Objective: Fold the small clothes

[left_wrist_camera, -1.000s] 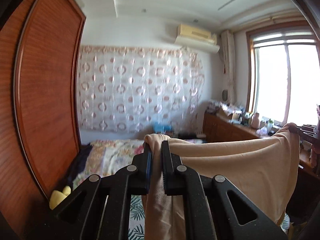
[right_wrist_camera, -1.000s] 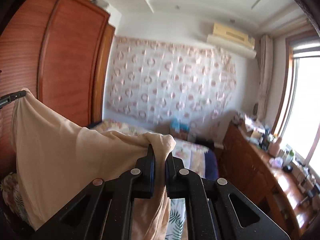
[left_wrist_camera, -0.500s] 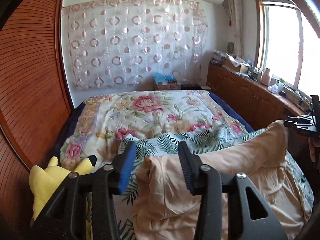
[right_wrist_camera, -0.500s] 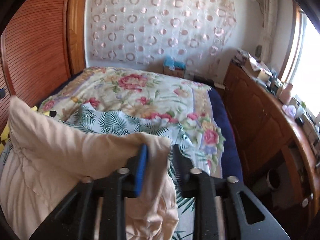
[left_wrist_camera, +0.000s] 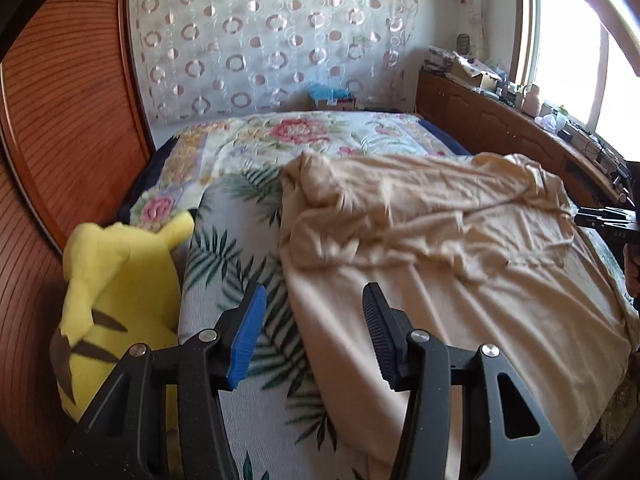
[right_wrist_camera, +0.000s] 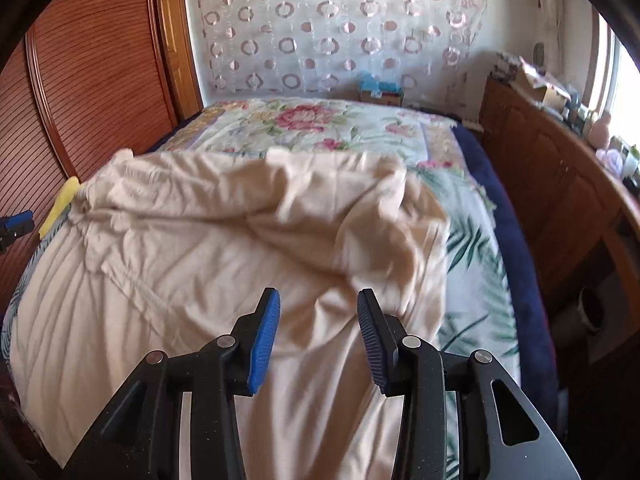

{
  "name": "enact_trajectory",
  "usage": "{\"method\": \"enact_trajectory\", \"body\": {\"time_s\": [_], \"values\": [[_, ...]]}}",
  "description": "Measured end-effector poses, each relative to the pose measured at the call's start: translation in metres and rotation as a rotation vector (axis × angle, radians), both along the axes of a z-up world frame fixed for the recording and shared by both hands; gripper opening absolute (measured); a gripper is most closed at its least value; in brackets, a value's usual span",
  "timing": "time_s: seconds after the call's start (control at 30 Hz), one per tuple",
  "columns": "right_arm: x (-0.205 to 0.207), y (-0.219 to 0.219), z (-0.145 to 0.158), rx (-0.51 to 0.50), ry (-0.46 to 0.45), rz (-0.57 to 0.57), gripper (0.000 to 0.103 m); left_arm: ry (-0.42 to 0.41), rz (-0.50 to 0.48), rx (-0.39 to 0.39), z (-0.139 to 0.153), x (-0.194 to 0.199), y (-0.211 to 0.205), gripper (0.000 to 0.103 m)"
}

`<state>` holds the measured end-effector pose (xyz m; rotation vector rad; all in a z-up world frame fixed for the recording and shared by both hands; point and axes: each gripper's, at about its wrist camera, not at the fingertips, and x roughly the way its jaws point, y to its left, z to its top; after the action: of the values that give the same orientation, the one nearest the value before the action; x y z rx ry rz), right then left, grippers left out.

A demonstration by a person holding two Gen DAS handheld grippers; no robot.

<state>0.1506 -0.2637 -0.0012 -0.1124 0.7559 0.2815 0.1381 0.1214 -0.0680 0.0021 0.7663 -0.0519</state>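
Once pinched aloft, beige garment (left_wrist_camera: 440, 248) now lies released on bed (left_wrist_camera: 248, 248).

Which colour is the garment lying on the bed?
Pale peach-beige garment, plain, clearest in the right wrist view.

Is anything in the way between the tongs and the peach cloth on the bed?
Nothing visible is. The peach cloth lies spread right under the open right tongs, and the open left tongs sit over its left edge.
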Motion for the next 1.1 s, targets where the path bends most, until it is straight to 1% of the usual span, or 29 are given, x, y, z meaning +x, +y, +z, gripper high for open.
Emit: {"method": "enact_trajectory", "body": {"time_s": [0.07, 0.17, 0.33, 0.4, 0.47, 0.5, 0.53, 0.6, 0.63, 0.67, 0.7, 0.77, 0.87, 0.97, 1.03, 1.1], "values": [[0.000, -0.008, -0.004, -0.013, 0.024, -0.011, 0.042, 0.015, 0.009, 0.002, -0.005, -0.004, 0.002, 0.051], [0.000, -0.012, -0.004, -0.021, 0.037, -0.020, 0.042, 0.010, 0.009, -0.034, -0.008, -0.018, 0.005, 0.051], [-0.004, -0.017, -0.006, -0.033, 0.049, -0.039, 0.042, 0.006, 0.023, -0.033, -0.009, -0.026, 0.004, 0.051], [-0.007, -0.019, -0.003, -0.036, 0.033, -0.039, 0.042, -0.001, 0.020, -0.041, -0.007, -0.030, 0.001, 0.051], [-0.003, -0.013, -0.009, -0.036, 0.019, -0.038, 0.042, -0.006, 0.015, -0.044, -0.006, -0.036, 0.000, 0.051], [0.001, -0.004, -0.019, -0.037, 0.017, -0.037, 0.042, -0.007, 0.014, -0.045, -0.007, -0.039, -0.001, 0.051], [0.000, -0.005, -0.016, -0.034, 0.017, -0.037, 0.042, -0.008, 0.012, -0.049, -0.008, -0.043, -0.001, 0.051], [-0.001, -0.003, -0.024, -0.032, 0.016, -0.037, 0.042, -0.011, 0.008, -0.055, -0.009, -0.046, -0.002, 0.051], [-0.001, -0.003, -0.023, -0.032, 0.018, -0.037, 0.042, -0.012, 0.011, -0.055, -0.009, -0.046, -0.003, 0.051], [-0.001, -0.004, -0.021, -0.033, 0.017, -0.037, 0.042, -0.013, 0.014, -0.057, -0.009, -0.044, -0.003, 0.051], [-0.008, -0.007, -0.024, -0.035, 0.016, -0.037, 0.042, -0.015, 0.015, -0.061, -0.008, -0.042, -0.004, 0.051], [-0.007, -0.005, -0.029, -0.036, 0.015, -0.038, 0.042, -0.019, 0.014, -0.070, -0.007, -0.034, -0.006, 0.051], [-0.007, -0.004, -0.031, -0.038, 0.015, -0.037, 0.042, -0.035, 0.006, -0.087, -0.004, -0.016, -0.010, 0.051], [-0.008, -0.004, -0.031, -0.041, 0.014, -0.038, 0.043, -0.029, 0.019, -0.078, -0.004, 0.007, -0.014, 0.051], [-0.009, -0.005, -0.031, -0.041, 0.014, -0.037, 0.043, -0.012, 0.038, -0.073, -0.006, 0.026, -0.015, 0.051], [-0.010, -0.006, -0.030, -0.039, 0.015, -0.037, 0.043, 0.021, 0.053, -0.085, -0.011, 0.045, -0.012, 0.050]]}}
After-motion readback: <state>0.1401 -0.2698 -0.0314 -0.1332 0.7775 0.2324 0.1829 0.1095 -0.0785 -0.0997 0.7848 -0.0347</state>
